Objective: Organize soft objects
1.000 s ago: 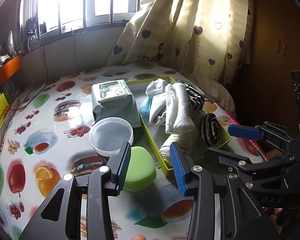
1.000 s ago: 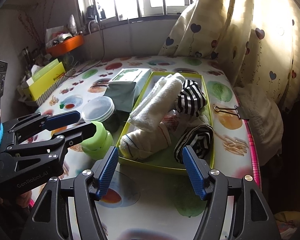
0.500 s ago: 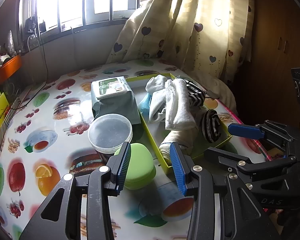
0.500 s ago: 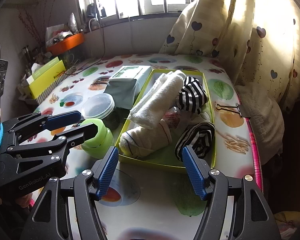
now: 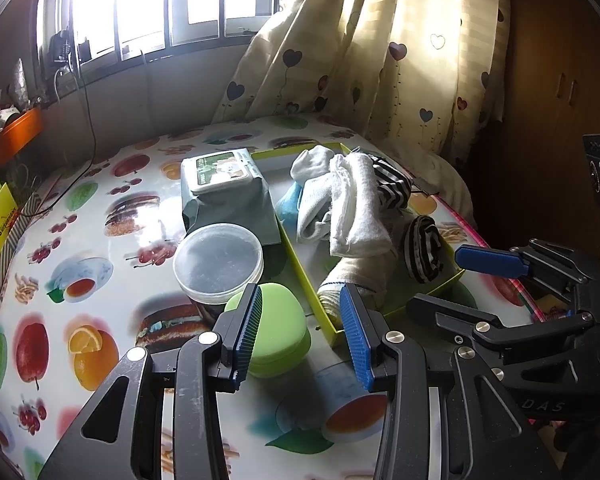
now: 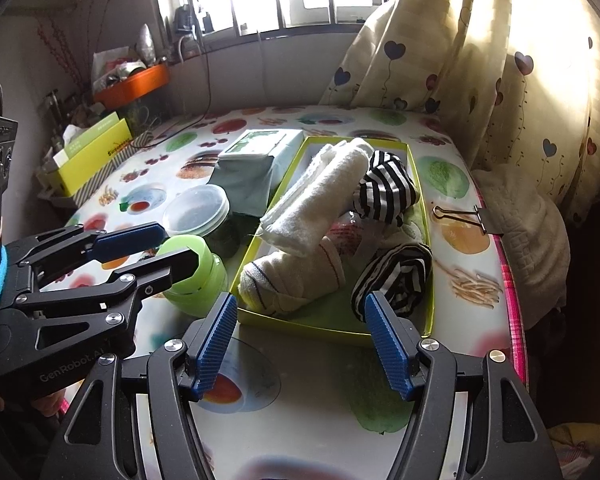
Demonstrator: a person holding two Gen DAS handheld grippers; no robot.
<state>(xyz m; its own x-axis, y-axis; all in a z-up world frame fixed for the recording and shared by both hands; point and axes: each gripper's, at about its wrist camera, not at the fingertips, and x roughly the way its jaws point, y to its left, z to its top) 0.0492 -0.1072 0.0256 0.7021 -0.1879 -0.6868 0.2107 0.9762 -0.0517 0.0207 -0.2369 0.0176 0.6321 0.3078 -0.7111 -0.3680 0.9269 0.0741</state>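
I have both grippers hovering over the near edge of the counter (image 6: 452, 184), which wears a fruit-print cloth. My left gripper (image 5: 300, 336) has its jaws parted about halfway with nothing between the pads; through the gap I see the green round case (image 5: 278, 332) on the counter, untouched. My right gripper (image 6: 300, 344) has its jaws spread moderately wide too, empty, aimed at the near rim of the yellow-green tray (image 6: 428, 280).

The soft things are heaped in that tray: a rolled white towel (image 6: 320, 200) lies diagonally across a cream sock (image 6: 292, 276) at the near left corner. A striped cloth (image 6: 386, 188) is bunched at the far right, and a striped roll (image 6: 396, 280) sits at the near right corner. In the left wrist view a blue cloth (image 5: 290, 208) peeks out under the white pile.

Left of the tray stand a wet-wipe pack (image 6: 256, 160) and a clear lidded tub (image 6: 196, 212). A binder clip (image 6: 464, 216) lies on the counter right of the tray.
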